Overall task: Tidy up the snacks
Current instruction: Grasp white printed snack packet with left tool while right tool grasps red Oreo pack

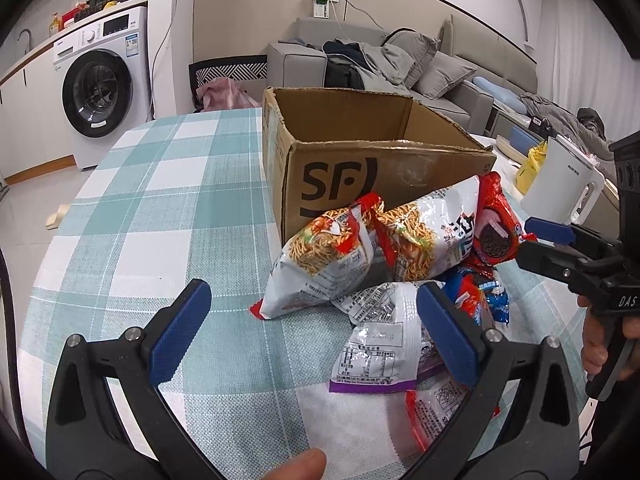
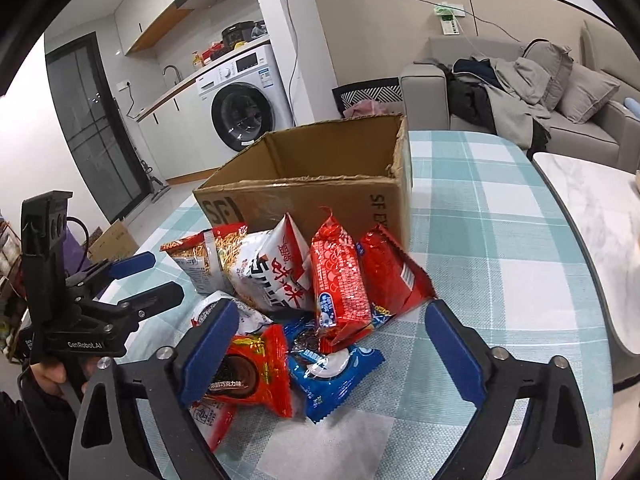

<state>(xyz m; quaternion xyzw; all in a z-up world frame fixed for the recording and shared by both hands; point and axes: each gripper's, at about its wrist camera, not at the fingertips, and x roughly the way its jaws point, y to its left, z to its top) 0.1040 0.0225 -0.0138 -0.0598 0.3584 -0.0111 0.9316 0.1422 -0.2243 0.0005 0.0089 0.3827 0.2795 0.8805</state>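
An open cardboard box [image 1: 340, 176] [image 2: 312, 192] marked SF stands on the checked tablecloth. A pile of snack packets lies in front of it: noodle snack bags [image 1: 324, 256] [image 2: 224, 260], red biscuit packs [image 2: 340, 276], a red cookie pack [image 1: 494, 224] [image 2: 252, 368] and a blue cookie pack [image 2: 332, 372] [image 1: 488, 300]. My left gripper [image 1: 312, 328] is open and empty, low over the near side of the pile. My right gripper [image 2: 332, 352] is open and empty above the cookie packs; it also shows in the left wrist view [image 1: 536, 244].
The tablecloth [image 1: 160, 208] covers a round table. A white kettle [image 1: 560, 180] stands to the right of the box. A washing machine [image 1: 104, 88], a grey sofa [image 2: 520, 80] and a marble side table [image 2: 592, 208] surround the table.
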